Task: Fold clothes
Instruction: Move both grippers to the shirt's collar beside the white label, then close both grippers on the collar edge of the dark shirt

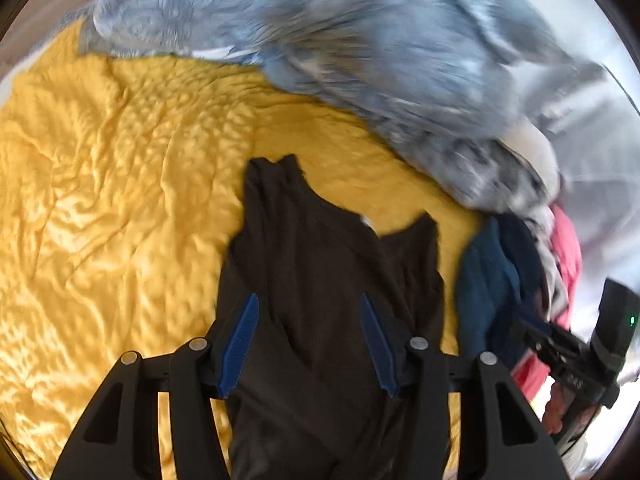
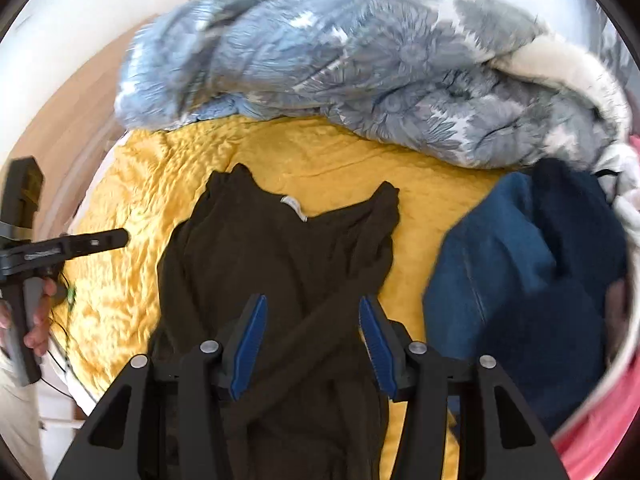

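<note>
So the dark brown top (image 2: pixel 276 280) is lying on the yellow quilted bedspread (image 2: pixel 168 184), straps pointing toward 12 o'clock and its body running down to 6 under both cameras. Both tools are hanging over it with nothing between the pads: the left gripper (image 1: pixel 310 344) is standing wide open above the middle of the cloth, and the right gripper (image 2: pixel 312 344) is spread open too, holding nothing.

Here's what I'm worrying about. The top is already lying rumpled, with a twisted band crossing it diagonally in the right wrist view, so any pinch from here is probably going to be catching two layers and locking that twist into the fold.

The blue garment (image 2: pixel 520 264) is sitting just beside it at 3 o'clock, so a sloppy grab on that side could be snagging it as well. The grey-blue floral duvet (image 2: pixel 360 72) is bulging in at 12, so there isn't much room for spreading the straps flat.
</note>
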{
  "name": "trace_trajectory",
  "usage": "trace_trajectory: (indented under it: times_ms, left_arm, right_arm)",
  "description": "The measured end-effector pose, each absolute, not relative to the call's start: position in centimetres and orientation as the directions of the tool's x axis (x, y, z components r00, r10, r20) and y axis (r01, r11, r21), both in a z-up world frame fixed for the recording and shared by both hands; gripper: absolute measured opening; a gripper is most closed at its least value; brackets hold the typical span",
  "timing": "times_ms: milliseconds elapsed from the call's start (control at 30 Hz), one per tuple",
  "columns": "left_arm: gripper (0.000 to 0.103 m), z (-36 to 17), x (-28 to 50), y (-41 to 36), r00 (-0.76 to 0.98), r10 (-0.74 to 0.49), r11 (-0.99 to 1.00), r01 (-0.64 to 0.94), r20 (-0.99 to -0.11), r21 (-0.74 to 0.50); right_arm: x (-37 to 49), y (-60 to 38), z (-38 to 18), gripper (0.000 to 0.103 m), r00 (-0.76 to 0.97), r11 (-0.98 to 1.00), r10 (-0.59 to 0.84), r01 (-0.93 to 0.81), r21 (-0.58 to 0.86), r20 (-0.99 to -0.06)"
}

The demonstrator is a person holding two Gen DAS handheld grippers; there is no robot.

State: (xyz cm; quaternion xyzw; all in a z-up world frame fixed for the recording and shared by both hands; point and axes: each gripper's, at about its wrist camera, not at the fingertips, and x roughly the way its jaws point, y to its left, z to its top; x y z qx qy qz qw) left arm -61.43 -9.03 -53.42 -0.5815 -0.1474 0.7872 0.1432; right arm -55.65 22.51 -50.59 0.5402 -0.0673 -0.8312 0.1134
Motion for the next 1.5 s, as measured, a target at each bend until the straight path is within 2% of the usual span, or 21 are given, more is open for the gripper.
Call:
trace_trajectory:
  times_ms: [167,333,500,733,867,1133,1500]
  left_arm:
    - [0.055,-56.1,-67.2,-9.2,-0.233,0.365,-0.926,0.014,-0.901,-0.378]
    - [0.055,-59.1,-70.4,-8.8,-0.22,0.305,-0.948,0.026,-0.927,-0.318]
    - [0.055,-61.1,-72.2,-7.7,-0.219,0.31,-0.949,-0.02,-0.925,-0.313]
    - [0.055,-63.7,-72.9,-7.1,-0.164,0.328,-0.944,-0.025,-0.93,-0.329]
    - [0.055,-64.2,-73.0,-7.2,-0.169,0.29,-0.957,-0.03,-0.942,-0.289]
    - [0.054,-64.9,-73.9,-9.3,-0.21,0.271,-0.953,0.075,-0.939,-0.292]
    - [0.055,-65.7,-74.2,-7.7,-0.195,0.317,-0.942,0.053,-0.928,-0.333]
  right_arm:
    - [-61.8,23.8,-52.9,0.051,-0.327,-0.949,-0.307,0.041,0.311,-0.894]
    - [-65.4,24.8,-55.9,0.051,-0.314,-0.981,-0.175,-0.029,0.194,-0.933]
    - [-68.1,26.7,-58.7,0.051,-0.297,-0.985,-0.11,-0.093,0.143,-0.949]
    - [-70.4,26.8,-62.2,0.051,-0.237,-0.979,-0.138,-0.115,0.169,-0.962]
    - [-70.7,26.2,-63.7,0.051,-0.21,-0.976,-0.162,-0.107,0.187,-0.964]
    - [-71.3,26.5,-64.6,0.05,-0.203,-0.97,-0.178,-0.129,0.207,-0.963]
    - [-72.3,25.7,-65.7,0.05,-0.19,-0.964,-0.196,-0.141,0.224,-0.962]
